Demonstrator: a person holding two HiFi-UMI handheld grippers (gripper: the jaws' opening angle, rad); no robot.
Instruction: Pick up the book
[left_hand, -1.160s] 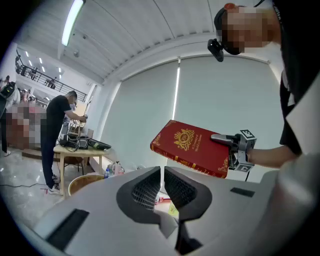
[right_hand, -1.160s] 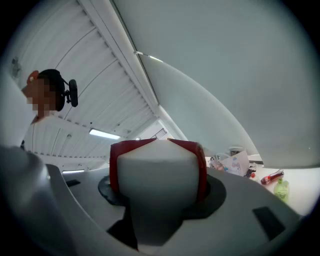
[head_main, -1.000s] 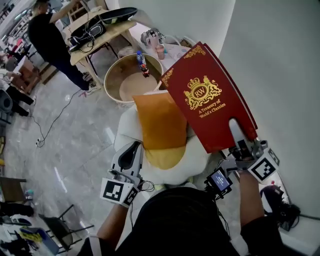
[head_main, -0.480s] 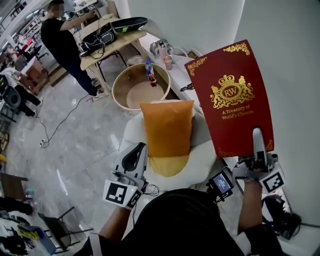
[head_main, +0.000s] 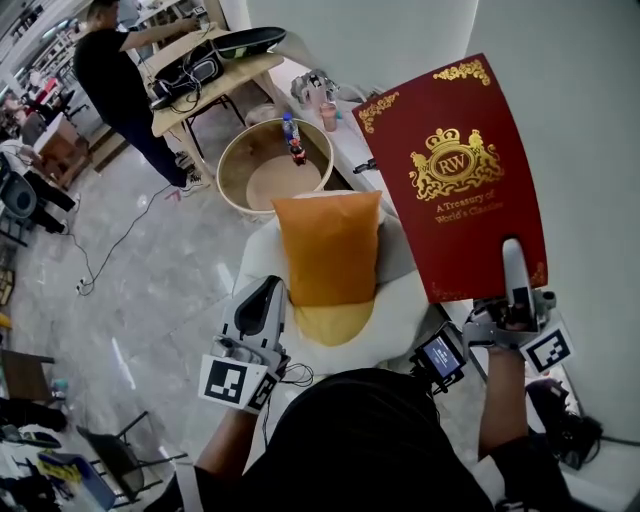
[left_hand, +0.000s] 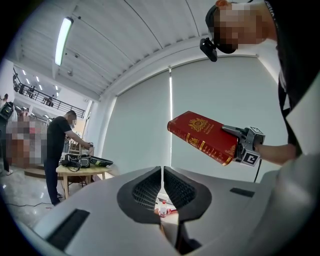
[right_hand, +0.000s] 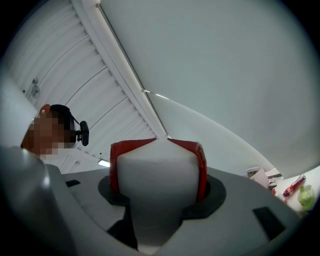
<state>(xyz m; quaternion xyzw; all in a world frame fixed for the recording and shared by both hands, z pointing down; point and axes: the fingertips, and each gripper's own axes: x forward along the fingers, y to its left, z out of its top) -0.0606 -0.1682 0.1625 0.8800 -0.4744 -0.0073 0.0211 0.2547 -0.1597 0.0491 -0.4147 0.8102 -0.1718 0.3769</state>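
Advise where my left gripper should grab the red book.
I'd take the book at its spine edge, coming from its left: the right gripper clamps only the bottom edge, and the spine faces the left gripper, whose jaws must open.

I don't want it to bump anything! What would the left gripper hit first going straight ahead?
Probably nothing near. Past the shut left gripper only the far grey blind shows. The orange pillow seems off to its side, but depth is hard to judge.

Bright, even white light. A ceiling strip lamp, up left of the book, glows, and ceiling lines bow around it. Both gripper views blacken at the corners. The floor left of the book shows soft glare.
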